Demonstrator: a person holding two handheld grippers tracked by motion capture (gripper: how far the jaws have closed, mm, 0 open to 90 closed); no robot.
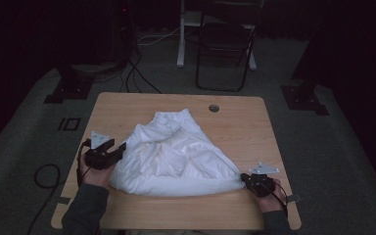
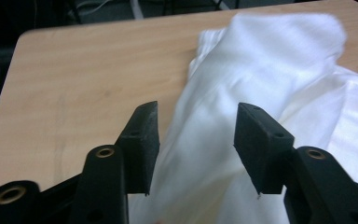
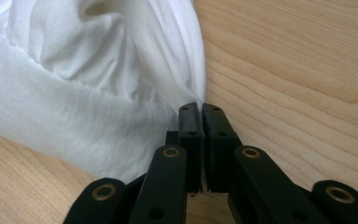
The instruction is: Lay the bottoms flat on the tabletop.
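Rumpled white cloth (image 1: 176, 156) heaped at the table's (image 1: 127, 105) middle.

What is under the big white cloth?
The white cloth lies crumpled on the wooden table, whose bare top shows all around it. Whether anything else hides beneath its folds cannot be seen, because the cloth covers that spot.

Cloth (image 1: 176, 159) mid-table (image 1: 127, 105), left tool (image 1: 122, 148) and right tool (image 1: 243, 177) flanking.
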